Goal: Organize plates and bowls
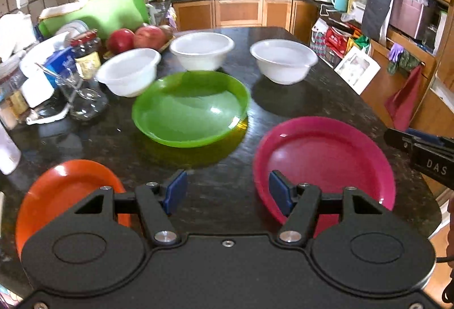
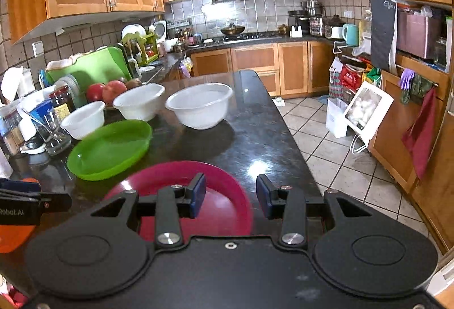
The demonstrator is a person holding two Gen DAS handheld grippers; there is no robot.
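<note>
Three white bowls stand at the back of the dark counter: left [image 1: 129,71], middle [image 1: 202,49], right [image 1: 283,60]. A green plate [image 1: 190,107] lies in the middle, an orange plate [image 1: 65,192] near left, a pink plate [image 1: 326,164] near right. My left gripper [image 1: 228,192] is open and empty, above bare counter between the orange and pink plates. My right gripper [image 2: 231,195] is open and empty, over the right rim of the pink plate [image 2: 221,192]. The right wrist view also shows the green plate [image 2: 110,150] and the white bowls [image 2: 200,107].
Jars, a glass and packets [image 1: 71,76] crowd the counter's left side, with red apples [image 1: 136,37] and a green board [image 1: 105,10] behind. The counter edge [image 2: 292,138] drops to a tiled floor on the right, with bags and cabinets beyond.
</note>
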